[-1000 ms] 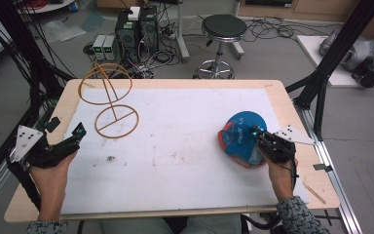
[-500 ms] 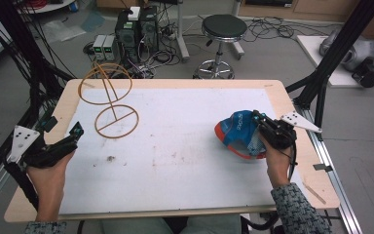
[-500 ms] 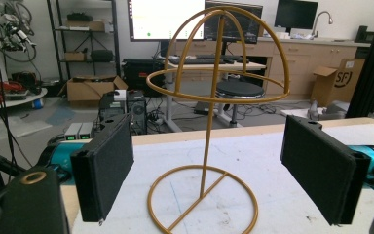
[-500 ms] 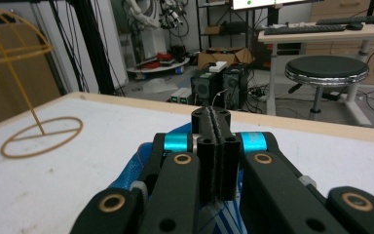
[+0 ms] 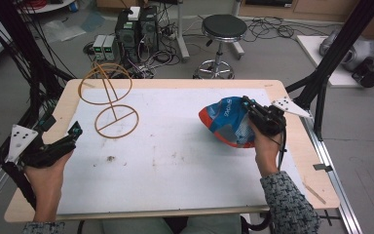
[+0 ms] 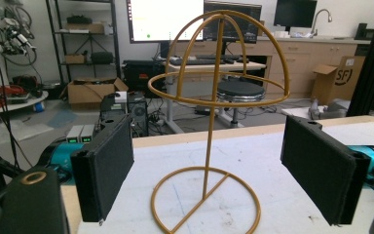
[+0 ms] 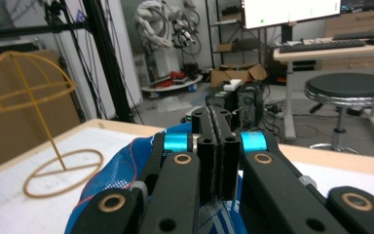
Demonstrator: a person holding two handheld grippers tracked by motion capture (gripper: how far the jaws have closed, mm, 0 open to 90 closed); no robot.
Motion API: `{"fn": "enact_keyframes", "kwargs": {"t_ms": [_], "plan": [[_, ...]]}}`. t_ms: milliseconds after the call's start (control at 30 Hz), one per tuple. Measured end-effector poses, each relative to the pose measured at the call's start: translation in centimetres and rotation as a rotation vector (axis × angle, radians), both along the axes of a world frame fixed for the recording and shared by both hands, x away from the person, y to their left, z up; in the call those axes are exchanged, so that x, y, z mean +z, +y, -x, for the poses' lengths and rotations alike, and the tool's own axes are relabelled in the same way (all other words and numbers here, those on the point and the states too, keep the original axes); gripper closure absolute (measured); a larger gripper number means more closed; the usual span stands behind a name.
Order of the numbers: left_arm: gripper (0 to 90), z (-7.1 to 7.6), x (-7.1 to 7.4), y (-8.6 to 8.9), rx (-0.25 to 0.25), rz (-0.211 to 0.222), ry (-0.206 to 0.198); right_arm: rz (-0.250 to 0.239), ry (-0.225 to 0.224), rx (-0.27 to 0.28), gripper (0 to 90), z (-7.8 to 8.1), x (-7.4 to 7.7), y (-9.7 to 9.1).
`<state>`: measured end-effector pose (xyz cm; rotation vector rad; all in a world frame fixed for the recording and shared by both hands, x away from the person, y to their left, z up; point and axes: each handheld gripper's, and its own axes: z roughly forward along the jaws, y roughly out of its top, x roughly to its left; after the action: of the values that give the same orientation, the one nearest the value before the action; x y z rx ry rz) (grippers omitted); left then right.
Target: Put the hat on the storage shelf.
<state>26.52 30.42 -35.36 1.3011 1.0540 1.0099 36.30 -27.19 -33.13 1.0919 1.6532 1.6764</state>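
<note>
Cap (image 5: 226, 122) clamped in right hand-held gripper (image 5: 253, 111), lifted; left hand-held gripper (image 6: 214, 180) spread wide, facing stand (image 6: 209, 146).

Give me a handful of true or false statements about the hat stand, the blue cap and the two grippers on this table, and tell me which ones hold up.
1. The right gripper is shut on the blue cap. True.
2. The blue cap hangs on the wire hat stand. False: the stand is bare, and the cap is across the table at the right gripper.
3. The left gripper has its jaws wide open. True.
4. The left gripper's jaws grip the stand's pole. False: the stand is beyond the jaws, untouched.
5. The hat stand lies tipped over on the table. False: it stands upright on its ring base.
</note>
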Motion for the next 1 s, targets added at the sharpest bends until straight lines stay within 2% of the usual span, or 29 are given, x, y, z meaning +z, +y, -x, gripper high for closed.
{"fn": "enact_keyframes", "kwargs": {"t_ms": [333, 500, 833, 967, 1000], "plan": [[19.8, 0.1, 0.2, 0.4, 0.007, -0.002, -0.004, -0.045, -0.045, 0.030, 90.0, -2.3, 2.9, 3.4], [19.8, 0.2, 0.2, 0.5, 0.007, 0.003, -0.007, -0.043, -0.059, 0.039, 90.0, -3.2, 3.6, 4.6], [19.8, 0.3, 0.5, 0.9, 0.010, 0.006, -0.014, -0.012, -0.102, 0.062, 90.0, -5.4, 6.5, 7.5], [19.8, 0.3, 0.5, 0.9, 0.007, 0.008, -0.013, -0.015, -0.116, 0.071, 90.0, -6.0, 7.4, 8.4], [19.8, 0.2, 0.5, 0.9, 0.006, 0.008, -0.013, -0.019, -0.120, 0.082, 90.0, -6.4, 8.0, 9.3]]}}
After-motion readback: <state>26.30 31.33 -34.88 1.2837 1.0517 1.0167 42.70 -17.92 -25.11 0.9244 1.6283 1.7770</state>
